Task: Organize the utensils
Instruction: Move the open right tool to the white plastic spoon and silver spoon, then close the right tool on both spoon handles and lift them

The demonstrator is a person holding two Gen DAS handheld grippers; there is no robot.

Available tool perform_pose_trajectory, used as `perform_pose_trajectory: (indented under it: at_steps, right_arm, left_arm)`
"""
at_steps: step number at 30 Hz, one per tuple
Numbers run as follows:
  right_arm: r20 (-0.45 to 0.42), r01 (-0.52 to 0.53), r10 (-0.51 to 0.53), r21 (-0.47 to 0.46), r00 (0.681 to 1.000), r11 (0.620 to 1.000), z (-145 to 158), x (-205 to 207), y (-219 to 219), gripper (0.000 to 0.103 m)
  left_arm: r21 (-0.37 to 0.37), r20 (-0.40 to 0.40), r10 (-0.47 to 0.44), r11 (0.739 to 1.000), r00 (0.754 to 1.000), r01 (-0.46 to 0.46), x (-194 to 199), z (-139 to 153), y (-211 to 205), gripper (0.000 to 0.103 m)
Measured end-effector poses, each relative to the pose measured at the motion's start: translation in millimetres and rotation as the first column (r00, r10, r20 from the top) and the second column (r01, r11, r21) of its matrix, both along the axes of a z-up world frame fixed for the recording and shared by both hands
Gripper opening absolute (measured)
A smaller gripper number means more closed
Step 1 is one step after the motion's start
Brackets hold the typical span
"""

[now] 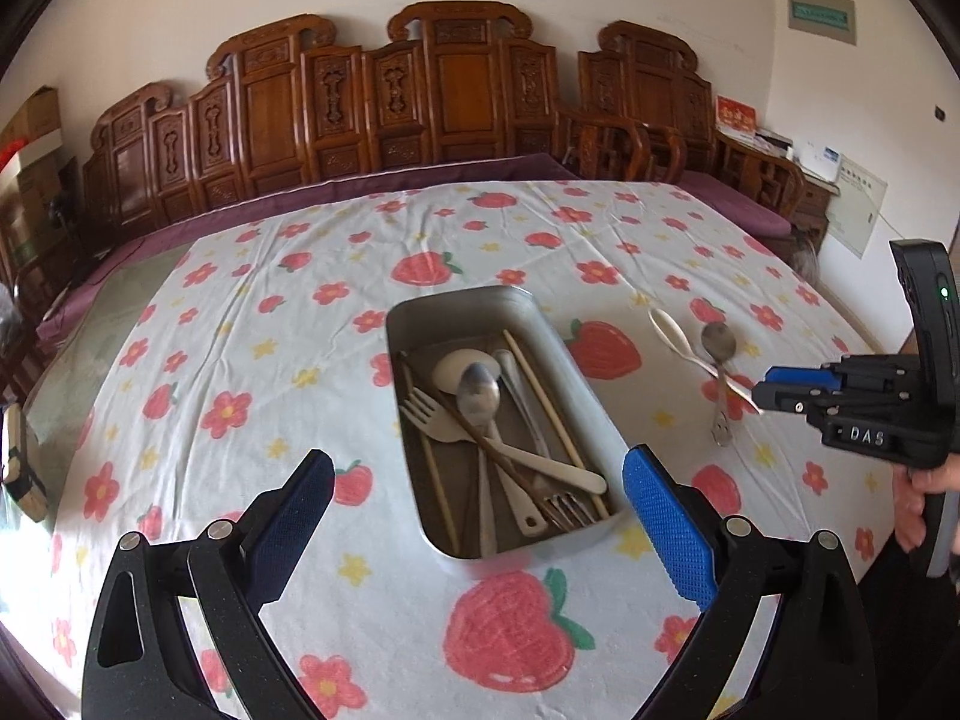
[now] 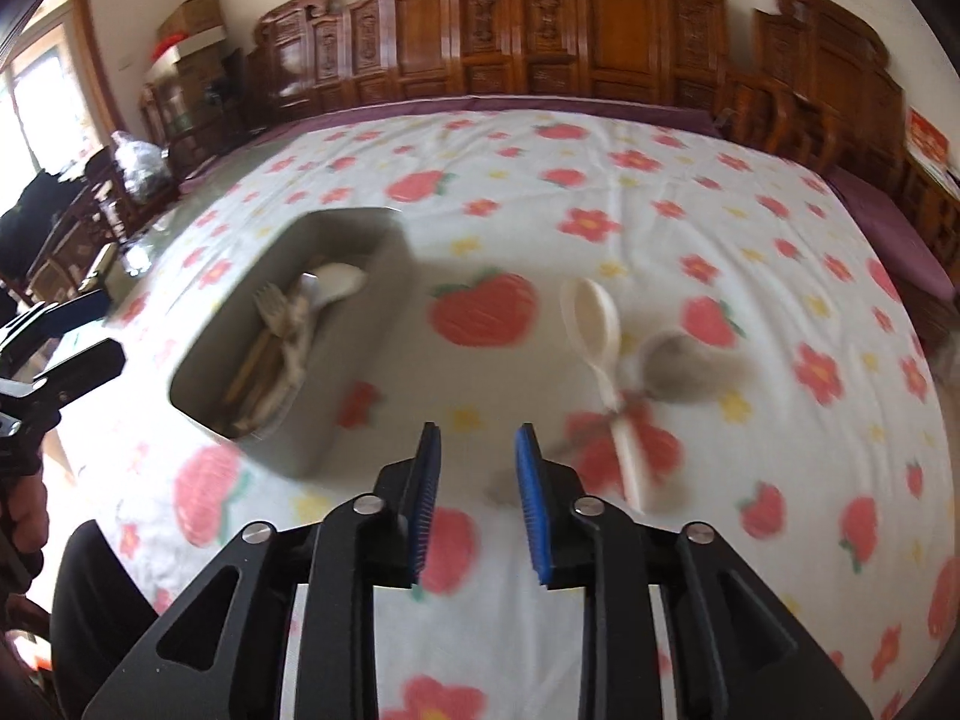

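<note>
1. the left gripper (image 1: 474,516) is wide open, near the tin tray (image 1: 558,333).
2. the right gripper (image 2: 477,510) is partly open, empty.
3. the white spoon (image 2: 600,330) and metal spoon (image 2: 678,366) lie crossed, right of the tray.
4. they look light, hard and slippery; the thin handles look best to hold.

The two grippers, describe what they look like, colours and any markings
Both are black linkage frames with silver pivot bolts and flat blue textured pads. The left gripper shows cut-out slots in its arms. The right gripper, seen from the left wrist view, carries white "DAS" lettering and a black upright body with a green light. No cables visible.
</note>
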State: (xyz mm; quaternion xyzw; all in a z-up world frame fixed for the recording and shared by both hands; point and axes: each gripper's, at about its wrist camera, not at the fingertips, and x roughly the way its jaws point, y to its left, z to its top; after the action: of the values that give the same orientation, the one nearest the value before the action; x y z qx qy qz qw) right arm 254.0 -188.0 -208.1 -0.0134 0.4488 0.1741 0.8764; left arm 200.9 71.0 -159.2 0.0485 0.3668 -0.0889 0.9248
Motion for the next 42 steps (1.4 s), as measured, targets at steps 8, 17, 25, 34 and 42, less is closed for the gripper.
perform_pose_trajectory:
  at_steps: [8, 17, 25, 34, 42]
  right_arm:
    - [-0.041, 0.065, -0.066, -0.015, 0.997, 0.998, -16.4, 6.2, -31.2, 0.034]
    - [-0.099, 0.139, -0.138, -0.002, 0.985, 0.99, -44.0, 51.4, -35.4, 0.034]
    - [-0.134, 0.155, -0.156, -0.015, 0.979, 0.988, -52.9, 84.1, -29.9, 0.034]
    - [-0.12, 0.092, -0.111, -0.16, 0.986, 0.983, -62.0, 86.3, -4.1, 0.036]
    - [-0.148, 0.112, -0.13, -0.123, 0.98, 0.986, -58.9, 74.1, -21.5, 0.012]
  left_arm:
    - [0.007, -0.011, -0.052, 0.999, 0.999, 0.052, -9.7, -5.7, -25.7, 0.093]
    - [-0.002, -0.021, -0.072, 0.997, 0.997, 0.072, -11.1, -3.8, -40.6, 0.093]
    - [-0.036, -0.018, -0.025, 0.999, 1.0, 0.024, 5.5, 8.0, -37.9, 0.093]
    - [-0.043, -0.018, -0.005, 0.999, 1.0, 0.004, 10.7, 9.0, -41.2, 0.093]
    - [-0.007, -0.026, -0.031, 0.999, 0.999, 0.031, 5.4, 3.0, -54.1, 0.093]
